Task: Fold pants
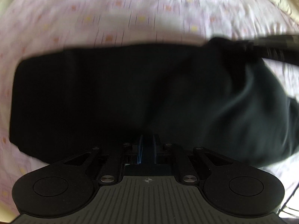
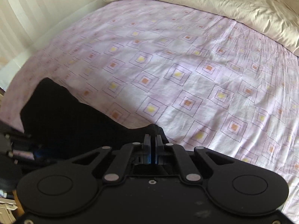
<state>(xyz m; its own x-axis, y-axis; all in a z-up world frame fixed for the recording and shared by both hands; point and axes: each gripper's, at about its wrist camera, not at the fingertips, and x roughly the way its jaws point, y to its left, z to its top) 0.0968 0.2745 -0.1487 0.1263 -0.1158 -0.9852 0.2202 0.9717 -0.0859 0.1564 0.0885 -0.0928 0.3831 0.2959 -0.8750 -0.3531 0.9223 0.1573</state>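
Observation:
The black pants lie across the patterned bed sheet in the left wrist view, blurred by motion, with the right end bunched and lifted. My left gripper is shut on the near edge of the pants. My right gripper is shut on a raised corner of the pants, which trail off to the lower left in the right wrist view. The right gripper also shows in the left wrist view at the upper right, holding the lifted end. The left gripper shows dimly at the left edge of the right wrist view.
A pink sheet with orange and yellow squares covers the bed. A cream duvet is bunched along the far side. A pale wall runs along the left of the bed.

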